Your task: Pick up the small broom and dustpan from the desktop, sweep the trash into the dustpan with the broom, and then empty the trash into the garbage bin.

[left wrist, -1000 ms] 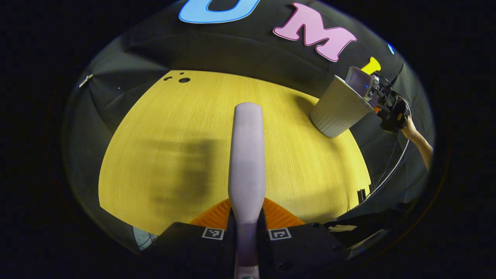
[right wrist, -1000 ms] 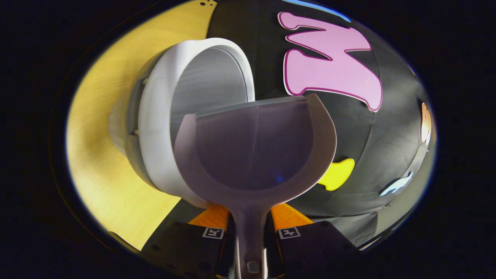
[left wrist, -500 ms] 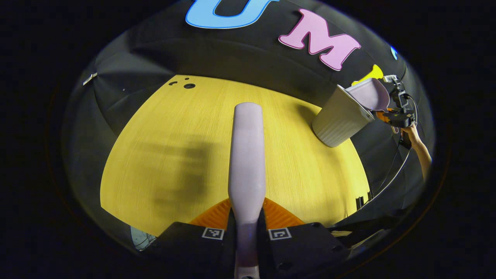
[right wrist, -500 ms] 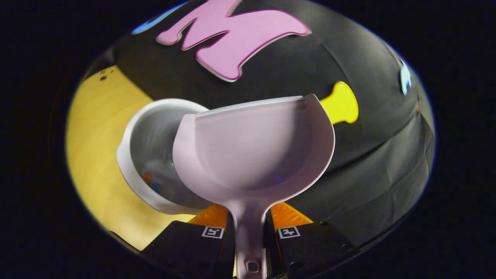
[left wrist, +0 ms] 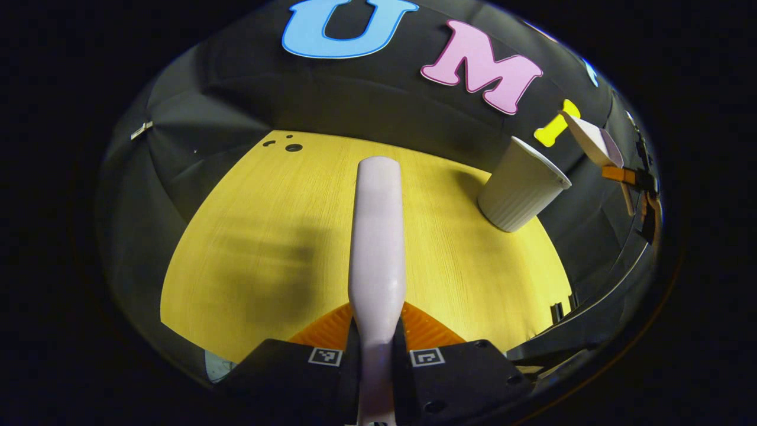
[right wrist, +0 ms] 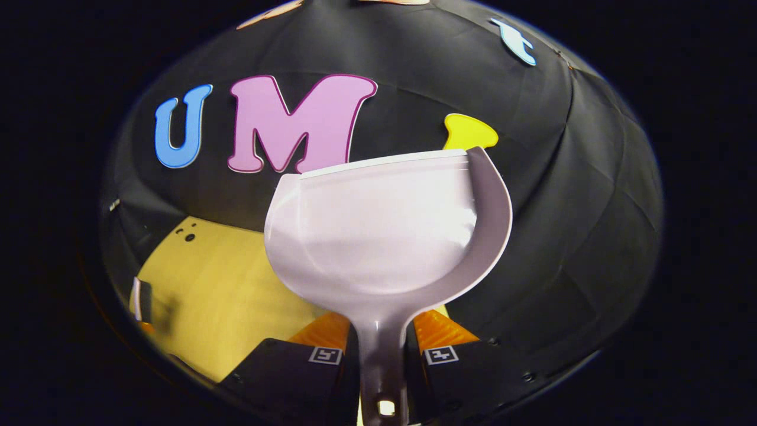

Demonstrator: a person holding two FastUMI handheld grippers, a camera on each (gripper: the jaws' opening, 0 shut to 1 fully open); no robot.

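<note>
Left gripper: fingers closed tight on a pale lilac plastic broom handle, pointing forward and level. Right gripper: fingers clamped on the stem of a pale lilac plastic dustpan, raised, scoop facing the camera.

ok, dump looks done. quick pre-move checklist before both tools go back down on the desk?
1. Left gripper shut on broom handle: ok.
2. Right gripper shut on dustpan handle: ok.
3. Dustpan scoop has no trash showing in it: ok.
4. Dustpan is apart from the garbage bin, held up and to its side in the left gripper view: ok.
5. Bin stands upright on the desktop: ok.
6. Trash landed inside the bin: cannot tell, its inside is hidden.
</note>
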